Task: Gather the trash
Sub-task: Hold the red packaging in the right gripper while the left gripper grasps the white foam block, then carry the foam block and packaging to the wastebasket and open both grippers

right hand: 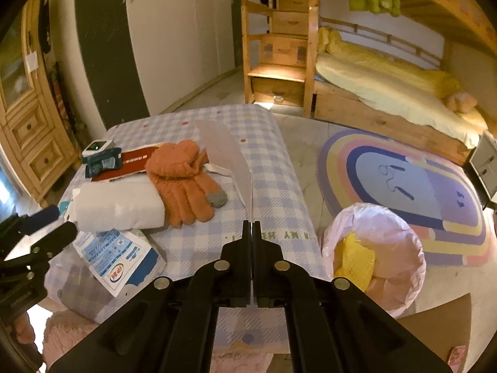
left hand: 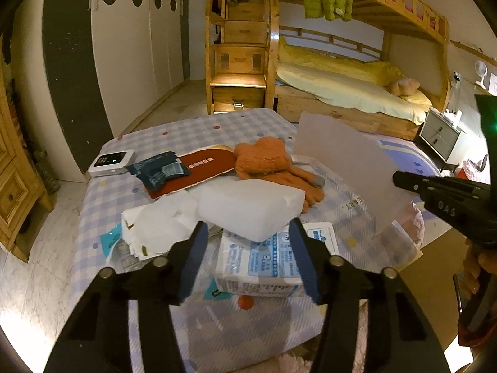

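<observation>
Right claw [right hand: 251, 227] pinches one edge of a thin plastic sheet [right hand: 230, 155], upright over the bench [right hand: 273, 168]; bin [right hand: 400, 233] sits on the floor to its right. Edge-only grip: the sheet could slip or flop short of the bin. Left claw [left hand: 248, 233] is spread around the foam block [left hand: 248, 208], pads not visibly pressing. The block rests on loose tissue packs [left hand: 267, 261], so closing could drag them along or nudge the gloves [left hand: 273, 168].

A child's bedroom: wooden bunk bed [left hand: 341, 87], rainbow rug [right hand: 419, 186].
</observation>
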A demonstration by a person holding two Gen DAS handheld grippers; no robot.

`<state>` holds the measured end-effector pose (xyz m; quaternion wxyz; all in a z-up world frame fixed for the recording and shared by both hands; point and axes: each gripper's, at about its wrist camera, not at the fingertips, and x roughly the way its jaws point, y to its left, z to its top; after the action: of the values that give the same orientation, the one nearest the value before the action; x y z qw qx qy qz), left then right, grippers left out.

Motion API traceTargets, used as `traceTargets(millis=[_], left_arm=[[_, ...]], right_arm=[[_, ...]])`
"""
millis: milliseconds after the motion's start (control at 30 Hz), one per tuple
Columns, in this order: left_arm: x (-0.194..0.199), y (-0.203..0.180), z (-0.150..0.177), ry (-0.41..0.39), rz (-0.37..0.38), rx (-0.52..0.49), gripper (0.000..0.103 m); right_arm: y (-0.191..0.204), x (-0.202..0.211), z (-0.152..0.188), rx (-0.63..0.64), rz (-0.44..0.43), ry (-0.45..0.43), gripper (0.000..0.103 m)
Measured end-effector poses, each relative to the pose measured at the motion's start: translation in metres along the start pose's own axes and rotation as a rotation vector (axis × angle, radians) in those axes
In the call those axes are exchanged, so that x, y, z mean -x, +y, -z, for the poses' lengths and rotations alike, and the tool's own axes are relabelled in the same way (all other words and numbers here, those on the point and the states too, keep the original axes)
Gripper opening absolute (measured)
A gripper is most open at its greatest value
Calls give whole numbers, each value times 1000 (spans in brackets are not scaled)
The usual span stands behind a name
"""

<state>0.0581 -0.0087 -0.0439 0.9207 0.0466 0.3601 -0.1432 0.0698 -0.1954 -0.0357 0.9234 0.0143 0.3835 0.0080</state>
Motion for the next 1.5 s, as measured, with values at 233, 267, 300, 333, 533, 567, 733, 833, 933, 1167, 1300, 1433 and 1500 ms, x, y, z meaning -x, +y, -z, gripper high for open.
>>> traceTargets(millis=[233,267,300,333,533,567,733,833,933,1167,1300,1433,1500], left_arm=[[-19,-9,-7,49,-8,-27,49],[-25,-10,-8,71,-17,-31,43],[-28,-10,-9,82,-22,-28,39],[-31,-10,-10,95,-23,-23,33],[-20,-2,-15,55,-30,13,25],[-13,0,-16,33,-35,24,25],[26,-6,-29,-87,-24,36,25],[35,-21,-31,-125,4,27,25],[32,-48,-30,-134,52,-8,25],[3,-115,-31,-84,182,-122,25],[-15,-154,-36,-66,232,-185,26],[-39,-190,-38,-46,252,-240,26],[-53,-205,-41,-32,258,-259,27]], right_arm=[[-3,2,1,-9,-3,3,0],[-4,3,1,-10,-5,4,0],[-4,4,2,-11,-7,5,0],[-5,5,2,-13,-8,4,0],[-10,13,4,-35,-8,-24,0],[-10,15,4,-40,-6,-33,0],[-27,30,2,-76,13,-77,0],[-38,37,5,-102,26,-86,0],[-54,44,12,-137,47,-87,0],[-99,56,29,-219,124,-78,0],[-132,58,41,-282,182,-67,0],[-162,56,52,-335,227,-53,0],[-178,53,57,-364,249,-44,0]])
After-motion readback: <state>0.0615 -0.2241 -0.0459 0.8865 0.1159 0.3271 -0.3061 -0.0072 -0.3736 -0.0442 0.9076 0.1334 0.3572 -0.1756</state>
